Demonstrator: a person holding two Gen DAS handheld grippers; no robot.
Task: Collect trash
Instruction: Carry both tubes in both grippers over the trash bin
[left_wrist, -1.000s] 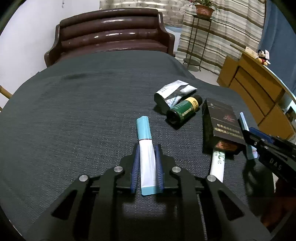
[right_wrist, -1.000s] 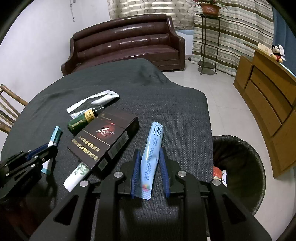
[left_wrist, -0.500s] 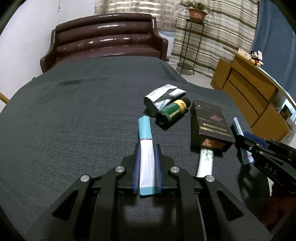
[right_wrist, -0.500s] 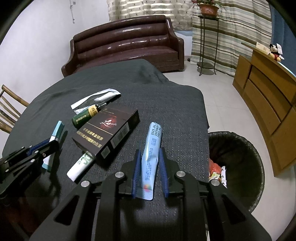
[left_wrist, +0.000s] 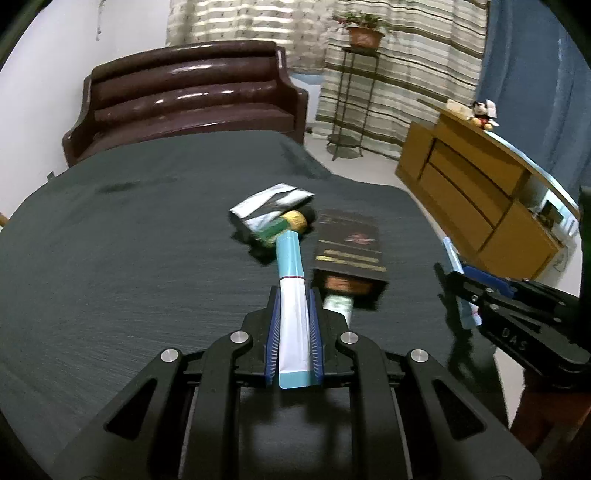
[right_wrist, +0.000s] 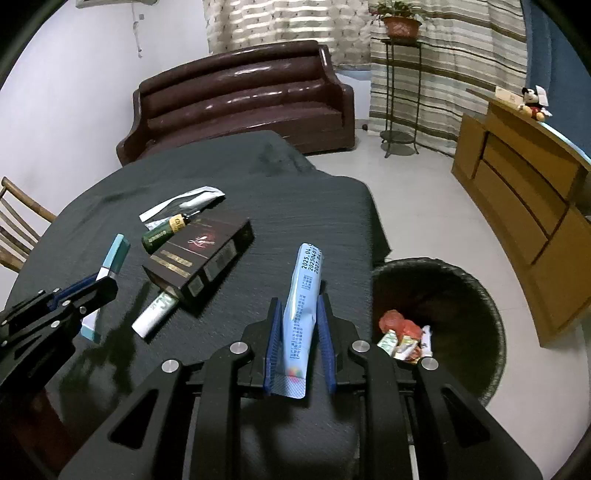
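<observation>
My left gripper (left_wrist: 293, 295) is shut on a white tube with a teal cap (left_wrist: 291, 291), lifted over the dark tablecloth (left_wrist: 129, 240). My right gripper (right_wrist: 299, 304) is shut on a light blue printed sachet (right_wrist: 304, 291), held near the table's right edge beside the black trash bin (right_wrist: 461, 291), which holds several wrappers. On the cloth lie a dark box (right_wrist: 201, 254), a green bottle (right_wrist: 162, 232), a silver-white wrapper (right_wrist: 184, 203) and a white-green stick pack (right_wrist: 155, 314) poking out from under the box. The left gripper (right_wrist: 107, 286) shows at the left of the right wrist view.
A brown leather sofa (right_wrist: 240, 99) stands behind the table. A wooden cabinet (right_wrist: 528, 206) with a plush toy is at the right, a plant stand (right_wrist: 400, 92) by the striped curtain, and a wooden chair (right_wrist: 18, 229) at the left. White floor surrounds the bin.
Both grippers have shifted right with their loads, the left rising a little. The bin now shows more fully under the right gripper. Both grips stay the same.
</observation>
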